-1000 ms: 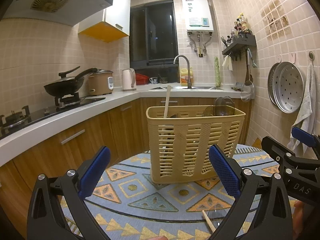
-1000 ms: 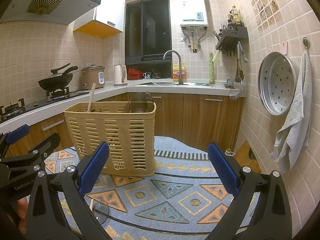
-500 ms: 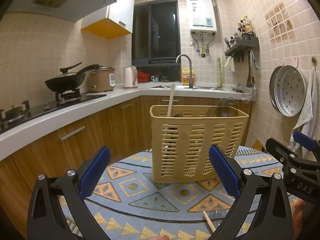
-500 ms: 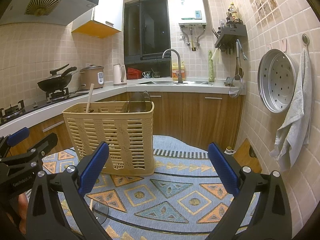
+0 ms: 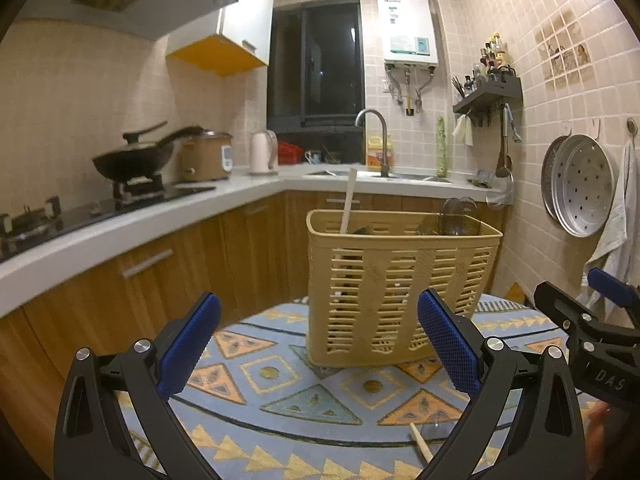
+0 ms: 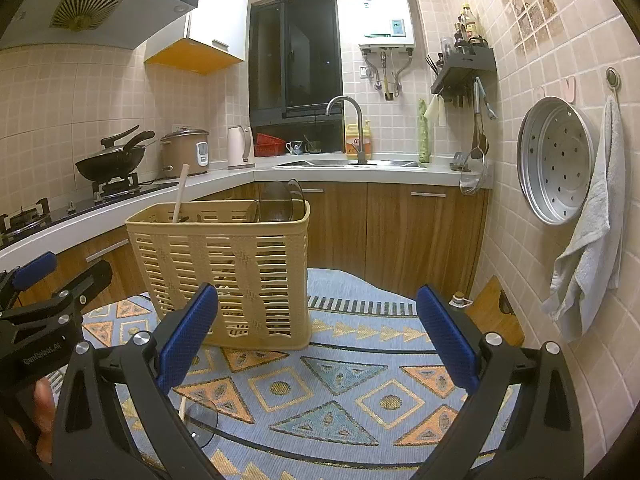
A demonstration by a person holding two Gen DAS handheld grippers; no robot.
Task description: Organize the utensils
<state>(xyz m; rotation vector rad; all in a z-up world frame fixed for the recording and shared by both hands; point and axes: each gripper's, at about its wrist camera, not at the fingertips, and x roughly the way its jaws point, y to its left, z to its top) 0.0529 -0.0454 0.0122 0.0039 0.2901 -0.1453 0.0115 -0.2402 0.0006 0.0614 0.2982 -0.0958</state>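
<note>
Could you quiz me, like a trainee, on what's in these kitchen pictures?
1. True or false: the beige slotted plastic basket stands on the patterned blue tablecloth.
2. Which gripper holds something? A) left gripper B) right gripper C) neither
3. Fill in: the clear-bowled ladle with a wooden handle still outside the basket lies on the ____.

Key: 1 true; 2 C, both open; 3 tablecloth.

Both wrist views looked low across the patterned cloth [image 5: 312,400], sharing the nearby basket [image 5: 400,292] and sink wall.
</note>
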